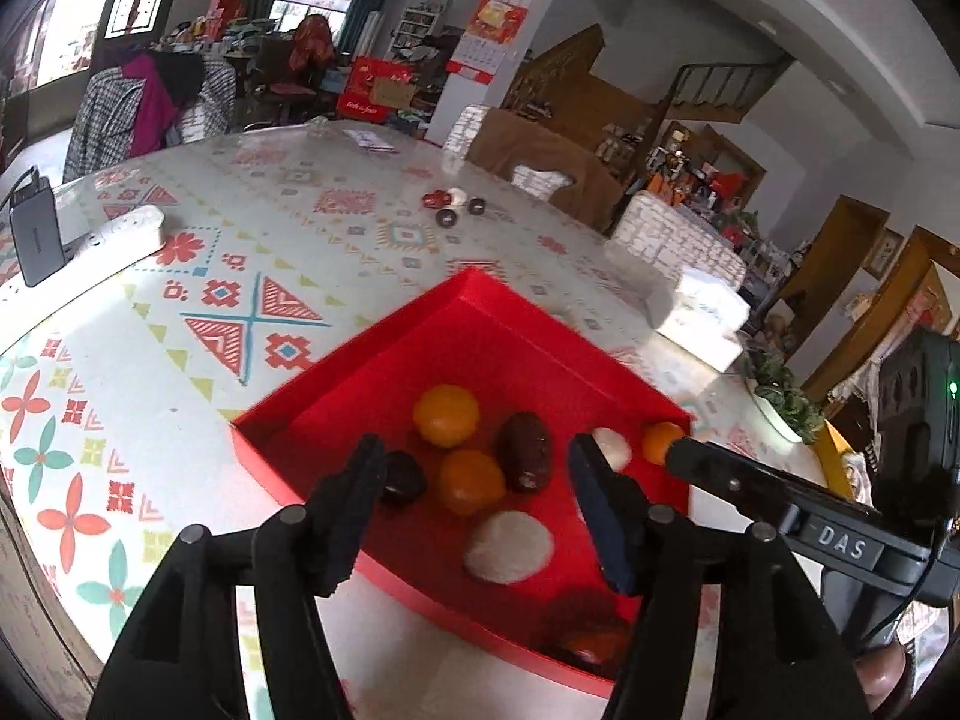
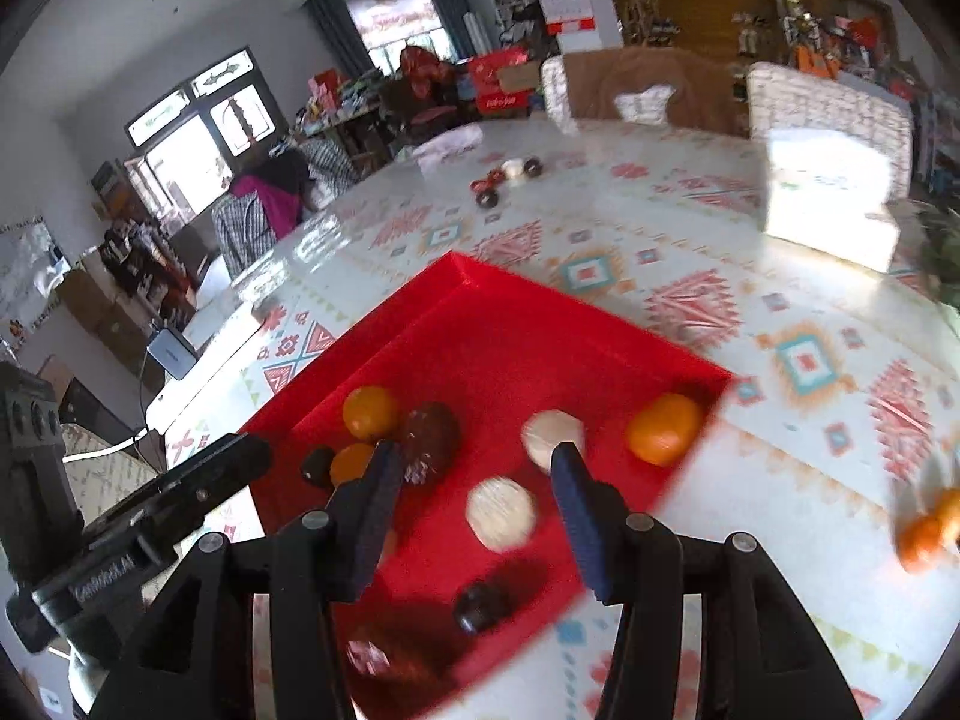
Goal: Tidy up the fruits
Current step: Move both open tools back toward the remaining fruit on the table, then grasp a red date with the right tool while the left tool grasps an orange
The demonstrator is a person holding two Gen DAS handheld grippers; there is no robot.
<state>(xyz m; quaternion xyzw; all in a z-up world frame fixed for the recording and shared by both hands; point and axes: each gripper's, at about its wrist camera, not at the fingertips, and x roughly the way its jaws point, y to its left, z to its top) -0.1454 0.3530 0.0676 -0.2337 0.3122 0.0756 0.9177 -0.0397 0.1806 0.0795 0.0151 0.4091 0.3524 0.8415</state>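
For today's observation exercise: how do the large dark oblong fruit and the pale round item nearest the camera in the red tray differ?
Colour: the dark oblong fruit is deep maroon-brown; the pale round item is off-white.
Shape: the dark fruit is elongated; the pale item is round and looks flatter.
Surface: the dark fruit shows a glossy spot; the pale item looks matte.
Both lie loose in the red tray, gripped by neither gripper.

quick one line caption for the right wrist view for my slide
Open right gripper hovers over a red tray holding oranges, white round fruits and dark fruits on a patterned tablecloth.
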